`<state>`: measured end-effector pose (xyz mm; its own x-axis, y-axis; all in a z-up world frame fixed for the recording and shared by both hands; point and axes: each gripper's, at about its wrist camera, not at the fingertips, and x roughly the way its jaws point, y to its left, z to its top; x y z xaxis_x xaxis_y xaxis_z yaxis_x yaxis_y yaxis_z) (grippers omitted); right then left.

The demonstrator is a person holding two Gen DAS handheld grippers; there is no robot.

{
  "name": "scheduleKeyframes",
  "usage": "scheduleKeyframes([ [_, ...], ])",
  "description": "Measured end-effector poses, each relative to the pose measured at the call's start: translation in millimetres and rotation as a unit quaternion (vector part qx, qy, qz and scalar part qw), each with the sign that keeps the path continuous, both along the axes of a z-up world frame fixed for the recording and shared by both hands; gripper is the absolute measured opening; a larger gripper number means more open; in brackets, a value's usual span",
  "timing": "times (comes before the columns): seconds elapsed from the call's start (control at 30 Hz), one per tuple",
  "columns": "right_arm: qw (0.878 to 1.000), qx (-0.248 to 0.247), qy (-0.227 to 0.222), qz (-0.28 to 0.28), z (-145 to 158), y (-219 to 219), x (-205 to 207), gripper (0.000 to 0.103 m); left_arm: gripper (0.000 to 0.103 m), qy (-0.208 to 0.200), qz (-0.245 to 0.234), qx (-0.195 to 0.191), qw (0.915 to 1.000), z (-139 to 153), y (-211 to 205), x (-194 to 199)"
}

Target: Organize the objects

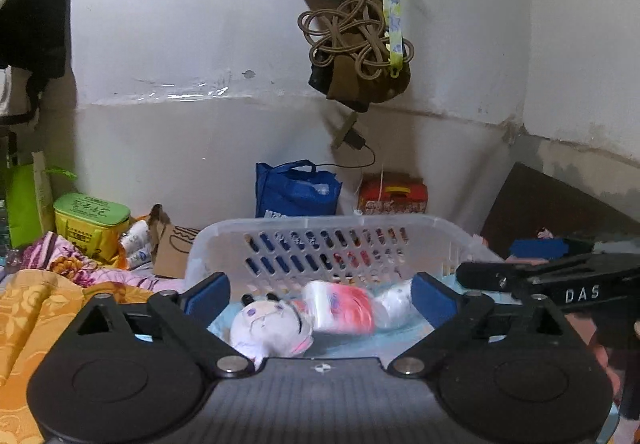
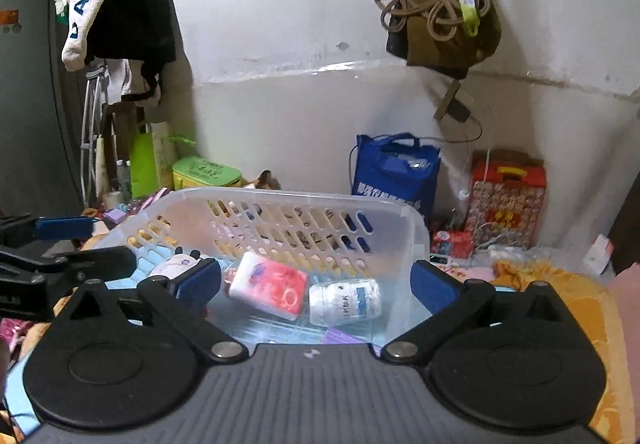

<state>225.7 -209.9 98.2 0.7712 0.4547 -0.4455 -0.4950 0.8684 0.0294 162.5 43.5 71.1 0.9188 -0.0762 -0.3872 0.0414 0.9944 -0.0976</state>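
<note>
1. Inside the clear plastic basket [image 2: 400, 228] lie three items: a small white plush toy [image 1: 272, 324], a pink-and-white tissue pack [image 2: 270, 286] and a white bottle with a blue label [image 2: 346, 302].
2. Plush toy sits at the left end; tissue pack is in the middle, touching the toy in the left wrist view; bottle lies on its side just right of the pack.
3. Basket has a slotted far wall and rests on a bed covered with an orange patterned blanket [image 1: 36, 308].
4. Left hand-held gripper [image 1: 322, 290]: jaws spread wide, nothing between them, poised at the basket's near edge over the toy and pack.
5. Right hand-held gripper [image 2: 316, 280]: jaws likewise wide apart, holding nothing, facing the pack and bottle.
6. Each gripper shows at the edge of the other's view; they sit side by side, near each other.
7. Behind the basket, against the white wall: a blue tote bag [image 2: 394, 169], a red gift box [image 2: 508, 199], a green-lidded yellow box [image 1: 92, 224].
8. Tangled cord and a brown bag [image 1: 356, 51] hang on the wall above.
</note>
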Motion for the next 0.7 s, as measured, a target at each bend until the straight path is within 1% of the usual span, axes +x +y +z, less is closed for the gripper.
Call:
scheduleKeyframes([
  [0.13, 1.000, -0.016, -0.010, 0.009, 6.3, 1.7, -17.9, 0.103, 0.100, 0.001, 0.016, 0.017, 0.9997, 3.5, 1.2, -15.4],
  [0.27, 0.998, -0.026, -0.055, -0.028, 10.1, -0.6, -40.6, 0.103, 0.100, 0.003, 0.013, 0.013, 0.9998, 4.7, 5.8, -31.0],
  [0.37, 0.996, -0.027, -0.074, -0.051, 11.0, -3.4, -46.9, 0.103, 0.100, 0.009, 0.015, 0.013, 0.9998, 5.6, 5.7, -35.7],
  [0.4, 0.996, -0.023, -0.066, -0.047, 11.2, -4.3, -45.9, 0.103, 0.100, 0.013, 0.016, 0.013, 0.9997, 6.5, 4.9, -35.7],
  [0.43, 0.998, -0.018, -0.049, -0.041, 10.7, -5.5, -43.6, 0.103, 0.100, 0.015, 0.016, 0.012, 0.9997, 7.7, 4.0, -35.6],
  [0.5, 1.000, -0.004, 0.001, -0.025, 10.5, -9.3, -35.7, 0.103, 0.100, 0.019, 0.017, 0.011, 0.9996, 9.9, 2.2, -36.6],
  [0.57, 0.999, 0.008, 0.035, -0.027, 8.5, -12.7, -32.1, 0.103, 0.100, 0.018, 0.011, 0.007, 0.9997, 11.4, 0.9, -38.4],
  [0.6, 0.998, 0.010, 0.045, -0.031, 7.4, -14.6, -30.6, 0.103, 0.100, 0.019, 0.007, 0.006, 0.9998, 11.8, -0.1, -39.7],
  [0.7, 0.998, 0.012, 0.050, -0.038, 3.8, -20.0, -31.0, 0.103, 0.100, 0.026, 0.004, 0.006, 0.9996, 9.4, -2.4, -42.5],
])
